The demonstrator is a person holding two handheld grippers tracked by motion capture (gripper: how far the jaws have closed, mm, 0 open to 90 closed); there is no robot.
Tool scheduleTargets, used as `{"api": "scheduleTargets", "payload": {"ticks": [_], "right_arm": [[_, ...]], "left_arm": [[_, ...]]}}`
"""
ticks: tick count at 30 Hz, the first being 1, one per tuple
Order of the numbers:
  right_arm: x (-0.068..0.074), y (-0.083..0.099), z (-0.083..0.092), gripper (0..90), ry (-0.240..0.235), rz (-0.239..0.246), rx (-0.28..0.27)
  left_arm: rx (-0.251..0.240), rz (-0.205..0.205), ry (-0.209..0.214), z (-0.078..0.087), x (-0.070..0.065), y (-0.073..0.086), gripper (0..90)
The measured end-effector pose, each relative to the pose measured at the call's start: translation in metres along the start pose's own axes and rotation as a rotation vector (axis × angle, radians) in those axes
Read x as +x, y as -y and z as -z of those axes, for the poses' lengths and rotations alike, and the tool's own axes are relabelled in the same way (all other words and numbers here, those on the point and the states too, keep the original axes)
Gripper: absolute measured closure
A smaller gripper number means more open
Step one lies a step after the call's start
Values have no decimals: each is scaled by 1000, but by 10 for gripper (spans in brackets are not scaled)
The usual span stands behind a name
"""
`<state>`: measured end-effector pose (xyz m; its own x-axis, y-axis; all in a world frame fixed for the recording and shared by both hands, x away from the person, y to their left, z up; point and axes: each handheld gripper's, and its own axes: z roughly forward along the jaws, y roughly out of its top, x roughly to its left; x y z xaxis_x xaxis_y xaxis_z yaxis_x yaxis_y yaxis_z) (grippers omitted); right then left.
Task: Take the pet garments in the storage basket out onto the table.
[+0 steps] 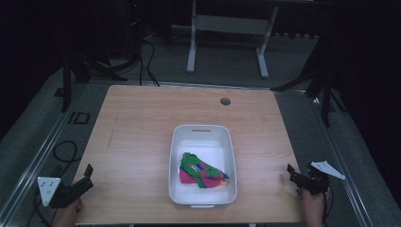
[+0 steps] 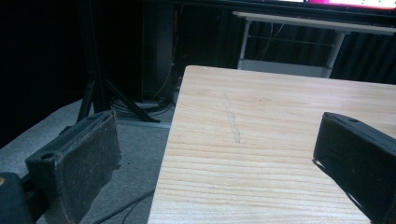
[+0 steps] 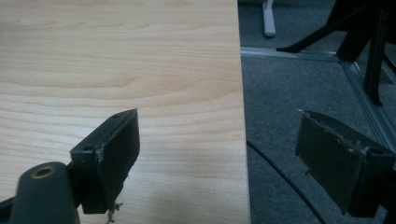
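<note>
White bin (image 1: 202, 137) at table (image 1: 137, 123) centre, multicoloured cloth (image 1: 201, 171) bunched at its 6 o'clock end, left gripper (image 1: 88, 176) at 8 o'clock and right gripper (image 1: 291, 172) at 4 o'clock, both spread wide, empty

The table (image 1: 142, 142) is showing pale matt wood grain. The tub (image 1: 176, 156) is looking like smooth, slightly glossy white plastic, holding soft bright cloth (image 1: 201, 172). The jaw pads (image 2: 88, 163) are looking rough, worn, matt black.

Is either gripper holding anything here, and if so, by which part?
Nothing is held. The left gripper and right gripper are both open at the table's near corners.
</note>
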<state>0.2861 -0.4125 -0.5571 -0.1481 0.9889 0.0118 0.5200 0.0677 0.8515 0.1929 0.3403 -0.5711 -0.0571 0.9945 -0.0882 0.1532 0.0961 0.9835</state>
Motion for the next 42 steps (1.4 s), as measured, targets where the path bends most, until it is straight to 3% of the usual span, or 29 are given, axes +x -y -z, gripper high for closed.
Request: {"api": "scheduleTargets", "payload": {"ticks": [1,8,10,14,19,20,26,29,30,32,33,35,38,42], "right_arm": [[-1,0,0,135,-26,-2,1],[-2,-1,-2,137,-67,0,20],[-1,-1,-2,140,-39,4,30],[-4,-1,-3,140,-49,13,59],[-13,-2,-4,134,-166,13,83],[-15,-5,-4,128,-226,44,104],[-10,-12,-7,126,-371,152,173],[-7,-16,-7,124,-410,181,195],[-3,-20,-7,122,-439,217,204],[-2,-21,-7,122,-455,222,208],[3,-24,-6,122,-500,241,218],[4,-25,-6,122,-515,250,222],[15,-29,-6,120,-596,302,256],[27,-33,-4,117,-639,355,272]], "left_arm": [[2,1,0,0,0,0,12],[2,3,-1,0,0,0,12],[2,2,0,0,0,0,12],[0,1,-1,0,0,0,12],[0,1,-3,0,0,0,12],[1,1,-3,0,0,0,12],[2,0,-3,0,0,0,12],[2,1,-3,0,0,0,12],[3,0,-3,0,0,0,12],[2,1,-3,0,0,0,12],[2,2,-2,0,0,0,12],[1,0,-2,0,0,0,12],[2,2,-1,0,0,0,12],[1,2,0,0,0,0,12]]}}
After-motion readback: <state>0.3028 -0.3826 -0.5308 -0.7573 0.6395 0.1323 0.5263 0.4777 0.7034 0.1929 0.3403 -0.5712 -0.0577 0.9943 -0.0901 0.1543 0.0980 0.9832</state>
